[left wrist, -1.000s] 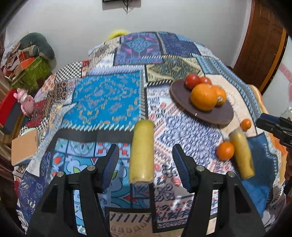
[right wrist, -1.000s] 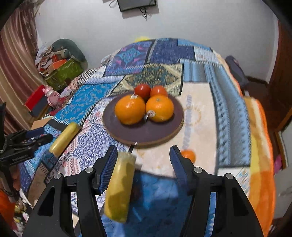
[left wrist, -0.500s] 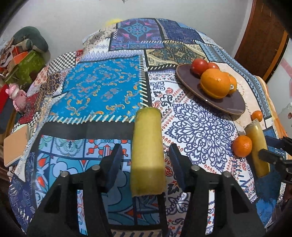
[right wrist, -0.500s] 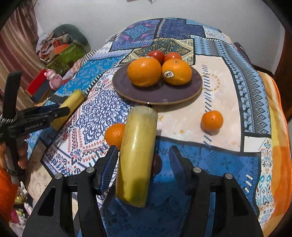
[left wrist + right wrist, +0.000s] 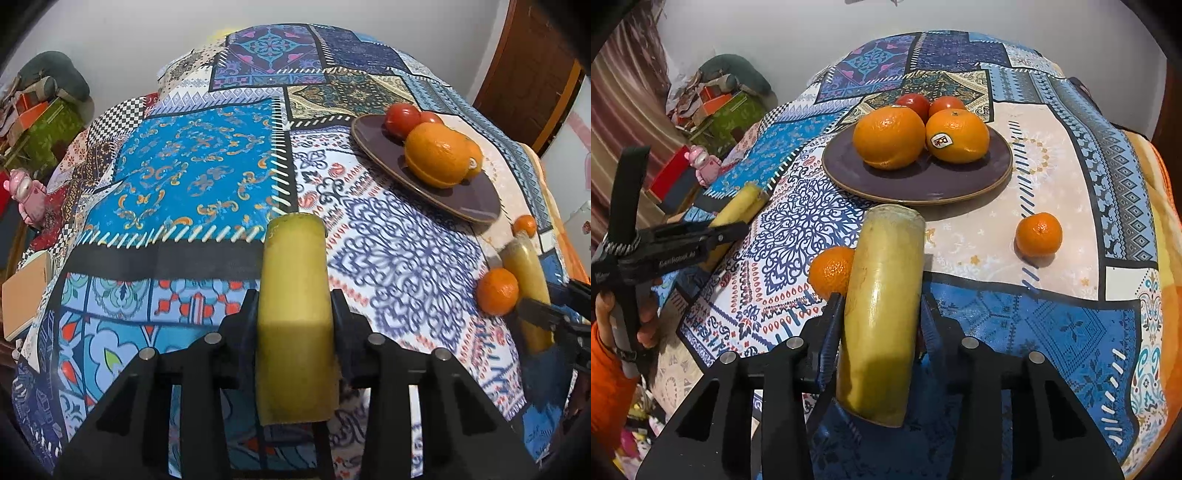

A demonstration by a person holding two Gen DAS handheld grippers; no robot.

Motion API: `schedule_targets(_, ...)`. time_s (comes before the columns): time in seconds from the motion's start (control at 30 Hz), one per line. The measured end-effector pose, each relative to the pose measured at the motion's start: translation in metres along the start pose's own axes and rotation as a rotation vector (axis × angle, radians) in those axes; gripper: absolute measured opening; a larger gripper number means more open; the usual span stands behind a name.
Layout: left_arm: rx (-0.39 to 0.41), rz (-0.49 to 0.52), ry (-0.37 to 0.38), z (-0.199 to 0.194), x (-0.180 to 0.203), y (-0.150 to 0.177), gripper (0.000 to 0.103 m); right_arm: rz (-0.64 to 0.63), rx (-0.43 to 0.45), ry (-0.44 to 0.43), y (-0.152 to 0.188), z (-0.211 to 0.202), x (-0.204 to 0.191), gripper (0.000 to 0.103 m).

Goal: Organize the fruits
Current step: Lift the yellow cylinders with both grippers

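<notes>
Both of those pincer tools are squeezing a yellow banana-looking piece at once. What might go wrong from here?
1. The left gripper is closing near one end of its banana piece; the long free end could sag or slip on lifting.
2. The right gripper works right beside a small orange, which could get nudged and roll.
3. The plate already holds oranges and tomatoes, so added pieces may knock them.

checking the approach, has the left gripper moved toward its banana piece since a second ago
Yes. The left gripper came down and forward: the banana piece, lying on the patchwork cloth, now sits between its closing jaws.
</notes>
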State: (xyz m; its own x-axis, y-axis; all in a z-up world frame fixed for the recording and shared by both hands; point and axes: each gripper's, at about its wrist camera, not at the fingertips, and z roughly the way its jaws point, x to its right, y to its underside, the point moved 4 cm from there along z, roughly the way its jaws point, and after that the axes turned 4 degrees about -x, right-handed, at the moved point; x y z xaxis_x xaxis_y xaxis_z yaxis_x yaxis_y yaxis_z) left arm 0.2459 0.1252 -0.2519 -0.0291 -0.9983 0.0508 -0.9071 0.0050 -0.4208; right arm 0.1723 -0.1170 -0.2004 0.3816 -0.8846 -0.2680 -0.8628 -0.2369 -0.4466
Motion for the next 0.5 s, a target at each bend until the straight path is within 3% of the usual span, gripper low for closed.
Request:
schedule_targets(0.37, -0.005, 0.022, 0.091, -0.032, 0.035, 0.047, 0.037, 0.001, 0.009, -0.01, 0.007, -0.013, 0.007, 0.036)
schedule_targets(0.5, 0.004, 0.025, 0.079, -0.039, 0.046, 0.06, 0.037, 0.01, 0.026, 0.001, 0.008, -0.023, 0.016, 0.036)
